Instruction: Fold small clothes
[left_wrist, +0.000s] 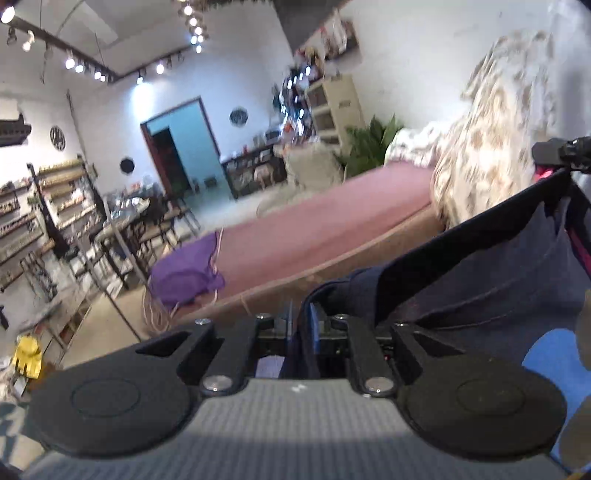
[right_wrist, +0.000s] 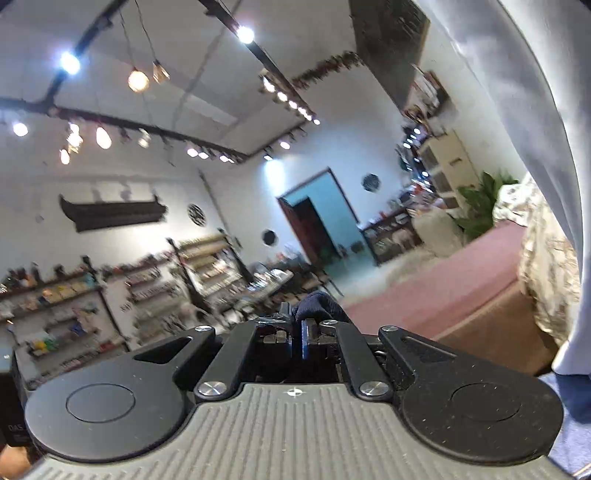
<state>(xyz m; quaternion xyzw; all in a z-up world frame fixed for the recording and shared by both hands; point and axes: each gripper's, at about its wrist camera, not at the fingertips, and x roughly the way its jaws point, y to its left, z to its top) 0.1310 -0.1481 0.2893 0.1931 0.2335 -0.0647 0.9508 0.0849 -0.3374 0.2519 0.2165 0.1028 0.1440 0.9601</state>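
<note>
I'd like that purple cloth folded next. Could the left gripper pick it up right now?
Probably not yet. The left gripper has its jaws shut on the navy garment, and the purple cloth lies apart, at the pink bed's far end. It would have to let go first.

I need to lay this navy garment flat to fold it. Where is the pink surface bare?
The pink surface is bare between the purple cloth and the floral bedding. Both ends are crowded.

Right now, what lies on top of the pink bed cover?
On the pink bed cover lie a purple cloth at its near corner and a floral blanket heaped at the far end. Whatever the blanket covers is hidden.
</note>
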